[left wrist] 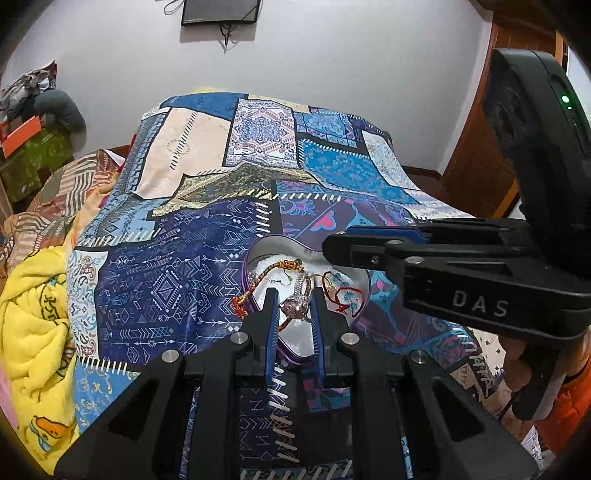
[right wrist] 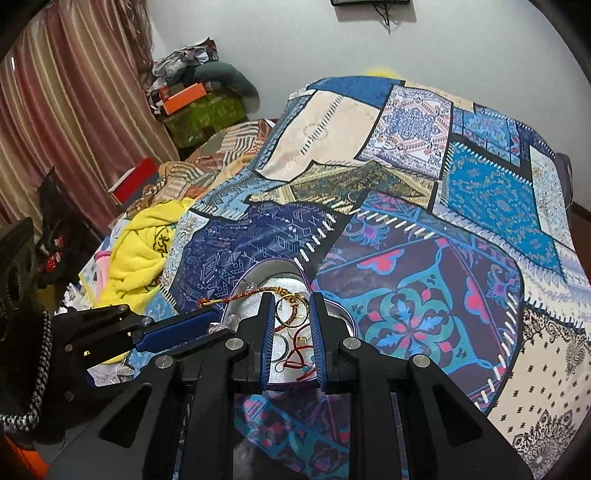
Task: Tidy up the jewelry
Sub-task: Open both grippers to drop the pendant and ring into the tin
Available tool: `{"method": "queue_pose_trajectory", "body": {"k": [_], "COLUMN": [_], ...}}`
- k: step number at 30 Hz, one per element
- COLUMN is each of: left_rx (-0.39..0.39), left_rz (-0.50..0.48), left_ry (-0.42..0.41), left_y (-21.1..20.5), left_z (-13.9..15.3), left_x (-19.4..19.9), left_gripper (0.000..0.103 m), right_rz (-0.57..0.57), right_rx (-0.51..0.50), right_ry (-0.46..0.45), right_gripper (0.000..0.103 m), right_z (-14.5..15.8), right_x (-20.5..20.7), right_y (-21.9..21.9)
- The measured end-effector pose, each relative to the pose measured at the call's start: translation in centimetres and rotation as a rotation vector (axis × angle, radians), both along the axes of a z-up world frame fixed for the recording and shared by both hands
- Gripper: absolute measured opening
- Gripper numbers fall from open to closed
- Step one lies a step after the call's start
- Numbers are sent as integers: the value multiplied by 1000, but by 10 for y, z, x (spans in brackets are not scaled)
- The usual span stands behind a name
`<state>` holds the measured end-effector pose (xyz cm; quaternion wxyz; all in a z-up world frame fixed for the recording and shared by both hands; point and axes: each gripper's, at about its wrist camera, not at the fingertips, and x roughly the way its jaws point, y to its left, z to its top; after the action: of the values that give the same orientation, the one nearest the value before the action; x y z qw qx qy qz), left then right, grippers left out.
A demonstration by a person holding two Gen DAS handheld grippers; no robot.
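A purple heart-shaped tin with a white lining lies on the patchwork bedspread and holds jewelry. In the left wrist view my left gripper is partly closed around a silver ring with a pink stone; the pads stand at its sides and contact is unclear. An orange braided cord hangs over the tin's left rim and a red thread bracelet lies at its right. In the right wrist view my right gripper hangs over the tin, its jaws apart around a gold ring, above red threads.
The patchwork bedspread covers the bed. A yellow towel lies at the left. Boxes and clothes are piled by the wall beside a striped curtain. A dark screen hangs on the wall.
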<state>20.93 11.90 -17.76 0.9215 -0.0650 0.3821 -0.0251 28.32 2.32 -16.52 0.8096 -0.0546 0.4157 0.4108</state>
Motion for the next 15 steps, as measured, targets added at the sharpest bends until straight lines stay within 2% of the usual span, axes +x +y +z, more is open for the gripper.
{"method": "queue_pose_trajectory", "body": {"k": [7,11,15], "left_rx": [-2,11,13], "left_rz": [9,11,21], "left_ry": [1,-2,-13], "left_y": [2,1,2], "left_z": [2,6,14], "left_x": [1,-3,-8], "left_gripper": [15,16,17], "right_rz": [11,0,-16], "right_rx": [-4,16,30], "right_ry": [24,33,-3], "right_gripper": [17,26,28], "right_z": [-1,6,21], "right_x": [0,-1,-8], "right_y": [2,-4,-11]}}
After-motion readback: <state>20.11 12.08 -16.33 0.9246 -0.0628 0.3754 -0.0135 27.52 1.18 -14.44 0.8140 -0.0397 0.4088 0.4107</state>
